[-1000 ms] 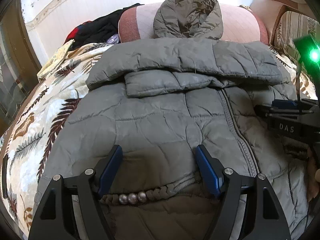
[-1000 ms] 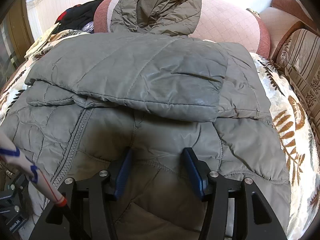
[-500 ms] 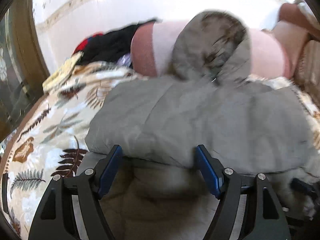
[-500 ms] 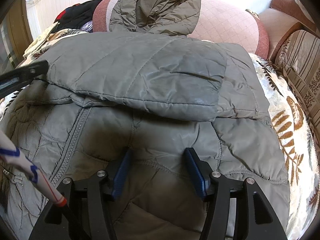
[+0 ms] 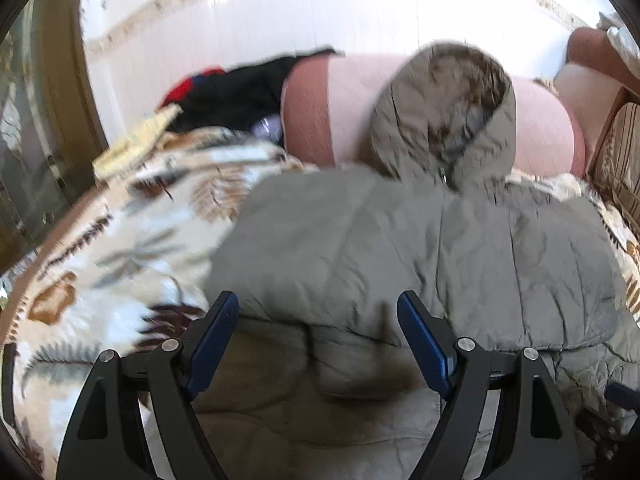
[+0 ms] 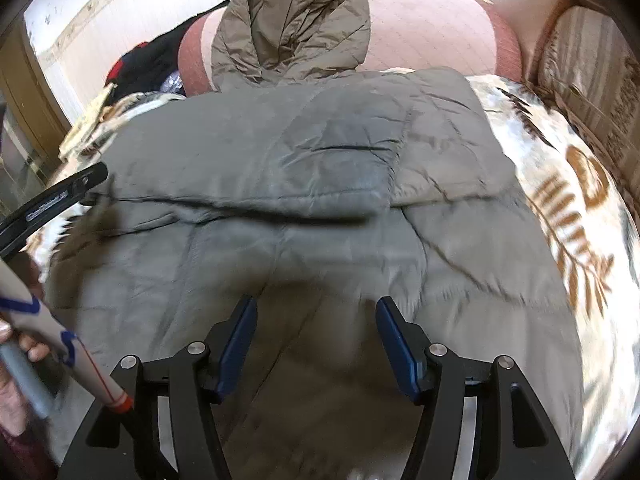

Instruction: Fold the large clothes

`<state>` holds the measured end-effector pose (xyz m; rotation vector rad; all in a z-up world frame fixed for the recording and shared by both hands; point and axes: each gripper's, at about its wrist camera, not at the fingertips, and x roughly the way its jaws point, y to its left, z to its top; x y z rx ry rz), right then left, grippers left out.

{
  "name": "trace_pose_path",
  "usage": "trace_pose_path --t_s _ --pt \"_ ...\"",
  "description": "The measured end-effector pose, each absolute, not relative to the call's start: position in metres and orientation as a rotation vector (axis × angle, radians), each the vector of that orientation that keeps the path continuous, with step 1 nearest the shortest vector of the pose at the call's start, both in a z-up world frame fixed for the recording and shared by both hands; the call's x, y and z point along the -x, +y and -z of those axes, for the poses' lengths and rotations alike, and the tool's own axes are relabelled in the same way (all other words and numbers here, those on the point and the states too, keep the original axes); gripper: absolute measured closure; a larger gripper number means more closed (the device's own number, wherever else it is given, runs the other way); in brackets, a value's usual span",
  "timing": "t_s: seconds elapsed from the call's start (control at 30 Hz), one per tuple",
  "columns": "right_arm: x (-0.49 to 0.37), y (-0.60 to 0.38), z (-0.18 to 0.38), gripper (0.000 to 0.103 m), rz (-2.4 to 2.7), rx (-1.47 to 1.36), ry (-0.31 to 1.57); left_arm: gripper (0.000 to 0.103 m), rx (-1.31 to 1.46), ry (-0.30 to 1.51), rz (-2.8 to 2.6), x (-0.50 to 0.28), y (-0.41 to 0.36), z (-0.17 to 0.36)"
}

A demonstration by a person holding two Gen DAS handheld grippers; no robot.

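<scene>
A grey hooded puffer jacket lies front up on a bed, its hood resting against a pink bolster. Both sleeves are folded across the chest. My left gripper hovers over the jacket's left side at the edge of the folded sleeve. Its jaws are opening and the pads press on nothing. My right gripper hangs over the lower front of the jacket. Its jaws are opening too, with only fabric lying below them. One black finger of the left gripper shows at the left edge of the right wrist view.
A leaf-patterned blanket covers the bed around the jacket. The pink bolster lies at the head, with a pile of dark clothes to its left. A striped cushion stands at the right. A hand grips a handle at lower left.
The left gripper has lifted off the jacket's hem and moved up to the folded sleeve's left edge, opening wider. The right gripper has risen a little and its jaws have spread.
</scene>
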<state>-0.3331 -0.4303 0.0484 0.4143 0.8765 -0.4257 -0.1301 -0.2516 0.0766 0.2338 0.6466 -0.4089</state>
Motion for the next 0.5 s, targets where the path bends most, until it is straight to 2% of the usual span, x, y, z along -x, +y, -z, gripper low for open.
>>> trace_pose_path --t_s 0.23,0.5 --pt "0.346 -0.404 -0.095 0.036 0.445 -0.409 0.901 0.022 -0.190 0.655 0.452 0.130 -0.237 -0.090" --pt "0.323 -0.384 -0.196 0.036 0.432 -0.365 0.828 0.022 -0.160 0.621 0.478 0.132 -0.218 -0.103"
